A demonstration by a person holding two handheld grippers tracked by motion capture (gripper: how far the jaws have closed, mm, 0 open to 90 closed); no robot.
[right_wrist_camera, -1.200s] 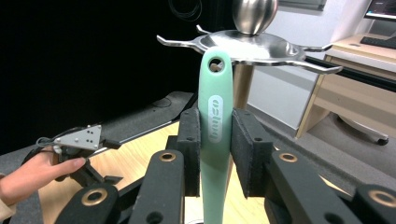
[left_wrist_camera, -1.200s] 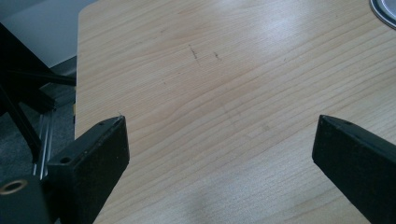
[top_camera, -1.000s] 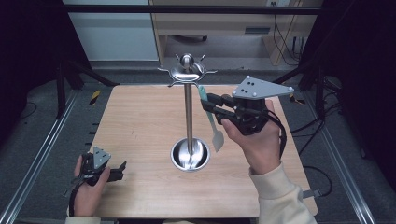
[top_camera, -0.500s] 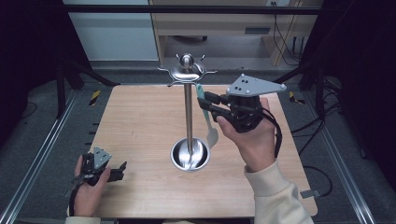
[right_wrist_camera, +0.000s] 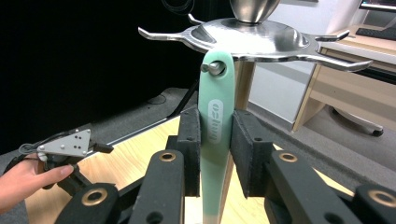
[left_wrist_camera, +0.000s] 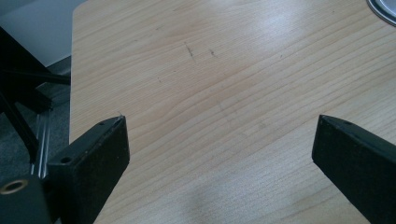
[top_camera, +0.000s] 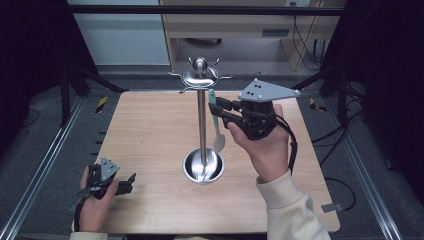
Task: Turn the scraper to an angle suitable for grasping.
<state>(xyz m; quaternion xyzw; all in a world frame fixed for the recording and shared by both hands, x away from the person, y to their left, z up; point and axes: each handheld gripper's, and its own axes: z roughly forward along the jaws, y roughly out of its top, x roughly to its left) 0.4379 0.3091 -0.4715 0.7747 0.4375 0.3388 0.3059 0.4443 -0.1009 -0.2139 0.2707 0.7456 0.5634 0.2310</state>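
Hanging a green spatula on a shiny rack.

Dangling from a hook point(right_wrist_camera: 212, 66) through the hole at the top of the green spatula point(right_wrist_camera: 215, 121), so the wide end is pointing down over the round base point(top_camera: 203, 167) of the rack point(top_camera: 201, 115). Squeezing the handle flat between both pads of the right claw point(right_wrist_camera: 215, 140), likely to keep it steady and straight while it is settling on the hook. Resting low at the near corner of the wooden counter point(top_camera: 150, 130), well apart from the rack: the left claw point(top_camera: 131, 178), spread wide and holding nothing, probably just waiting out of the way.
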